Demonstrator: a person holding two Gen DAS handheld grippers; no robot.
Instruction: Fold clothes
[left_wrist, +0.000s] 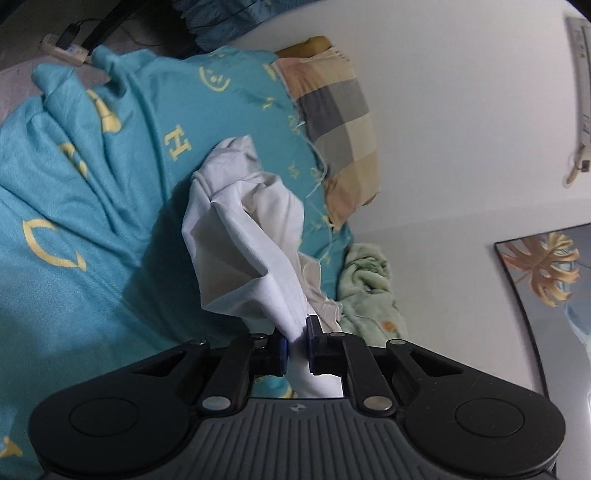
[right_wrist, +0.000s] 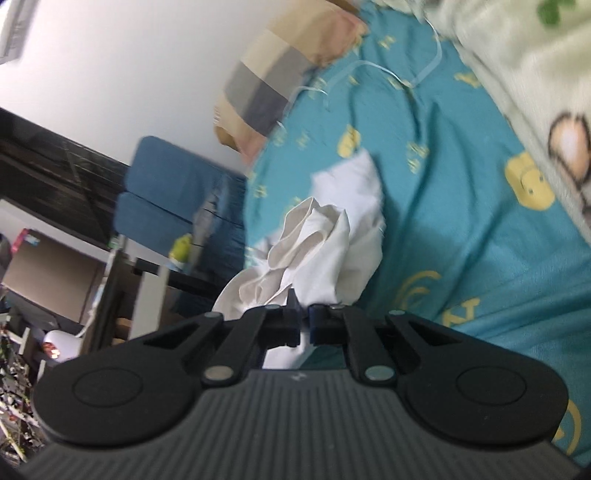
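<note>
- The left gripper (left_wrist: 296, 345) is clenched on a white garment (left_wrist: 243, 236); a bunched fold of the cloth passes between its blue pads and hangs out below them.
- Ahead of the left gripper the white garment rises in loose, crumpled folds, lifted off the teal bedsheet (left_wrist: 92, 221) that spreads to the left of and beyond the claw.
- The right gripper (right_wrist: 303, 321) is also closed on the white garment (right_wrist: 332, 236), with a strip of fabric pinched in the narrow gap between its pads and more cloth trailing beneath.
- Just in front of the right gripper the garment bunches into a rumpled heap, its far end lying on the teal bedsheet (right_wrist: 443, 221), which bears yellow printed marks.
- Beyond the left gripper and to its upper right, a checked pillow (left_wrist: 340, 122) in grey, beige and pink lies at the edge of the sheet against the white wall (left_wrist: 461, 110).
- To the right of the left gripper, close to the garment, a pale green blanket (left_wrist: 369, 288) lies crumpled at the edge of the sheet.
- Far right of the left gripper, a framed picture (left_wrist: 546, 273) with golden leaves hangs on the wall.
- From the right wrist view, the same checked pillow (right_wrist: 273, 81) sits ahead and to the upper left; a blue chair (right_wrist: 173, 192) stands to the left, off the bed.
- To the upper right of the right gripper, a pale printed blanket (right_wrist: 517, 74) lies over the sheet.
- No container shows clearly in either view.
</note>
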